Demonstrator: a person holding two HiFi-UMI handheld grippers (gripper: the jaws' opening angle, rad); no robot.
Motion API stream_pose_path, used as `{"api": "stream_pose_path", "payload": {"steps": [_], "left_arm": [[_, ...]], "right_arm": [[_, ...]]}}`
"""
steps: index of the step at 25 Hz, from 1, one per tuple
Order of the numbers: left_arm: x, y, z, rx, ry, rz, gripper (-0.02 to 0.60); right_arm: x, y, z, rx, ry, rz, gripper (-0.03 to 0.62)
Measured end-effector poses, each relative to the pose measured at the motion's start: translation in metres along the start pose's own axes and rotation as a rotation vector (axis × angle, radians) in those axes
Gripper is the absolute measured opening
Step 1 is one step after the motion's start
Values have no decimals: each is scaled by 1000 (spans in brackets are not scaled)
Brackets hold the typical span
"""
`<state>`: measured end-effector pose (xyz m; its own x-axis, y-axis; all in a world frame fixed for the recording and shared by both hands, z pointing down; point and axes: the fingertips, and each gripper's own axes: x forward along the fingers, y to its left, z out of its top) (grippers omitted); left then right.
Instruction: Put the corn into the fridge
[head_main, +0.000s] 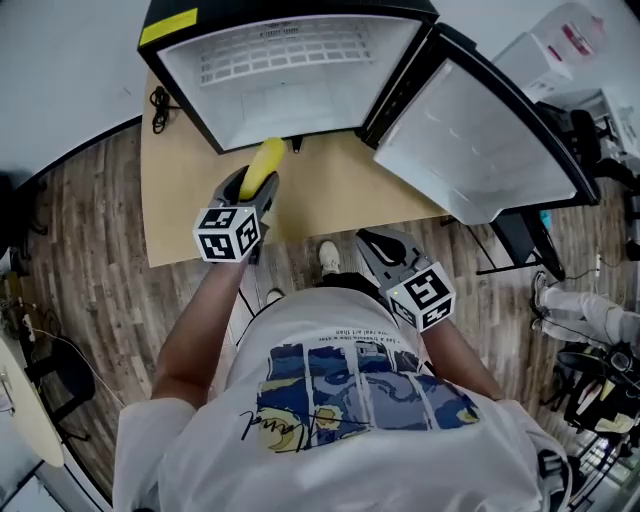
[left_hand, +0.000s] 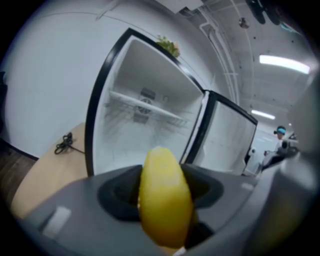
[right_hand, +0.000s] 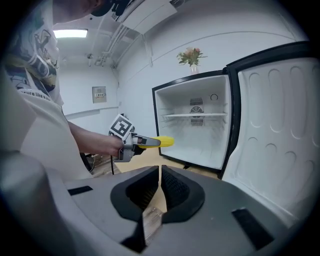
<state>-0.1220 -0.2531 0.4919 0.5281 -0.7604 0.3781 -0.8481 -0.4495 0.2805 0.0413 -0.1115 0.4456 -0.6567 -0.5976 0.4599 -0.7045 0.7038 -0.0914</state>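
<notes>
Left gripper (head_main: 254, 192) clamps corn (head_main: 262, 166), cob jutting forward toward open fridge (head_main: 300, 75); right gripper (head_main: 369, 241) closed, empty.

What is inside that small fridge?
Nothing stored that shows in the fridge: only a wire shelf and a rear vent. The corn covers a small patch low on its left.

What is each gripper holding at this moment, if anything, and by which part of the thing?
The left gripper holds the corn by its rear end; the tip sticks out toward the open fridge. The right gripper holds nothing, its jaws together.
</notes>
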Motion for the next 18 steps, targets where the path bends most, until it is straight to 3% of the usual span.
{"api": "stream_pose_path", "payload": {"steps": [6, 18], "left_arm": [[65, 33, 17, -23, -10, 107, 244], [165, 84, 26, -16, 24, 284, 244]], "right_arm": [[3, -49, 8, -3, -6, 27, 21], [9, -104, 21, -28, 24, 130, 21]]}}
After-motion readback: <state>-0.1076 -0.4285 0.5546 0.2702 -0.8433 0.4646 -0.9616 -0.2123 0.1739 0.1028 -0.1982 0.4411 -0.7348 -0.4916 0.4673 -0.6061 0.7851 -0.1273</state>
